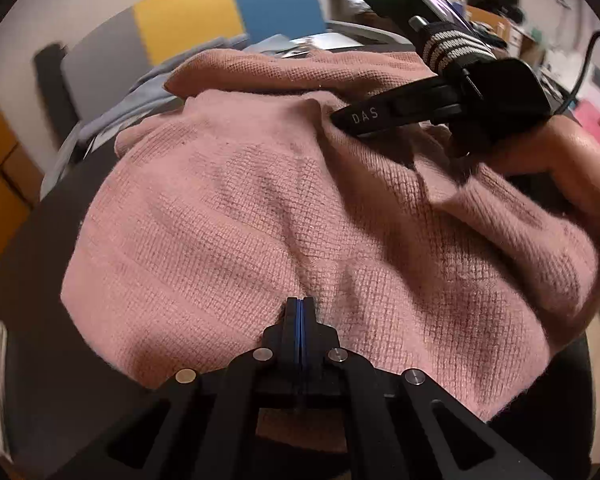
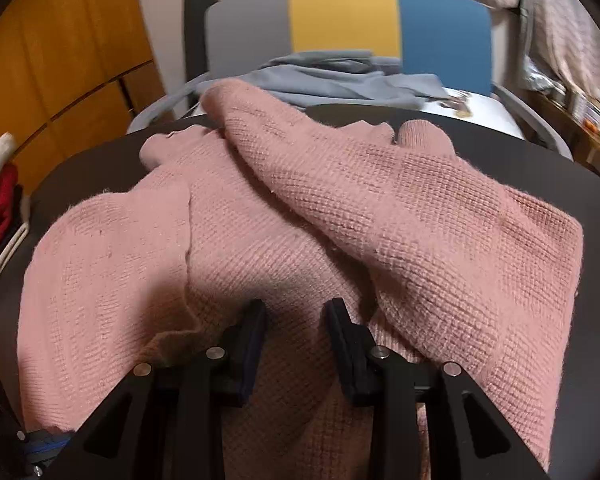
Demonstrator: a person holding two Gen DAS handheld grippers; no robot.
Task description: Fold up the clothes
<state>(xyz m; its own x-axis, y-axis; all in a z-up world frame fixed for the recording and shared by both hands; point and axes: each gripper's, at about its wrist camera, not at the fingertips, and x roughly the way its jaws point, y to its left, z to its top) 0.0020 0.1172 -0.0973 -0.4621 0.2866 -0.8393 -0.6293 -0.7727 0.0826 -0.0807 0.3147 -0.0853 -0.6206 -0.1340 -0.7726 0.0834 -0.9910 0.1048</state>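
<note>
Pink knit sweater [image 2: 300, 216] is lying mid-frame, half folded. Left gripper [image 1: 300, 304], clenched empty, is probably pressing it flat. Right gripper [image 2: 296, 312] is hovering released, seemingly readying a grab.

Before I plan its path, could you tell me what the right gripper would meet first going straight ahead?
Most likely the pink waffle-knit sweater: the open right gripper points right into it, though depth is unclear.

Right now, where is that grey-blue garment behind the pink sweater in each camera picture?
Left wrist view: grey-blue garment at the left, beyond the pink sweater.
Right wrist view: top centre, on the chair seat.
Shared landmark: the chair's yellow-and-blue backrest.
</note>
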